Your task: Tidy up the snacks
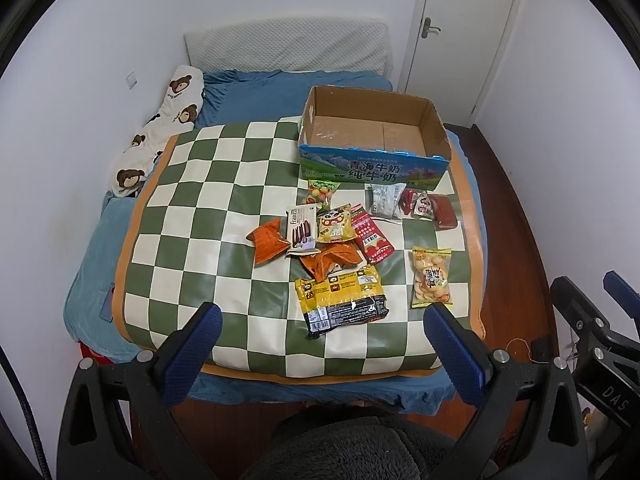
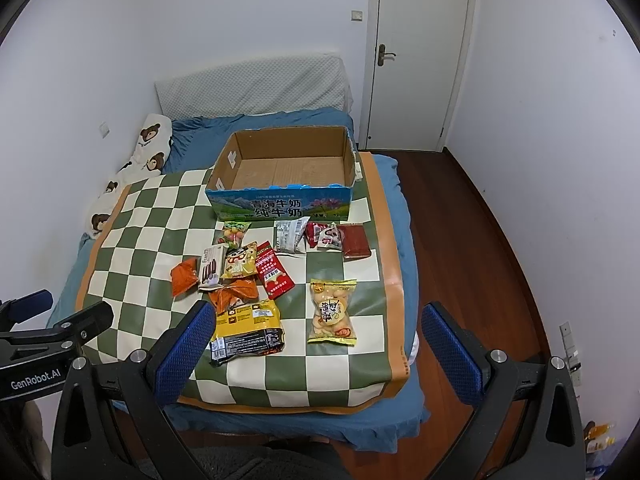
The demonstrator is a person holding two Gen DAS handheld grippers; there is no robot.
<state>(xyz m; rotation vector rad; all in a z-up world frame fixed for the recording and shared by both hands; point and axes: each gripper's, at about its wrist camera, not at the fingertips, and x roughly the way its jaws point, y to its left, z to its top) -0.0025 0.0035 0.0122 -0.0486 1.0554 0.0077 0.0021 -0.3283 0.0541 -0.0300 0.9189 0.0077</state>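
- Left gripper: jaws spread wide, nothing between them, held short of the near edge of the checkered mat.
- Right gripper: jaws likewise wide apart and empty, at the near edge of the mat.
- Cardboard box: open top, nothing inside, at the far right of the mat; long axis runs left-right, printed side faces the grippers.
- Open room: bare mat squares across the whole left half and along the near edge; wooden floor lies right of the bed.
- Snacks: eleven packets, all flat on the mat between box and grippers.
- Yellow-black packet: nearest, long axis left-right.
- Yellow cracker bag: alone at right, long axis pointing toward the box.
- Two orange packets; one red sachet.
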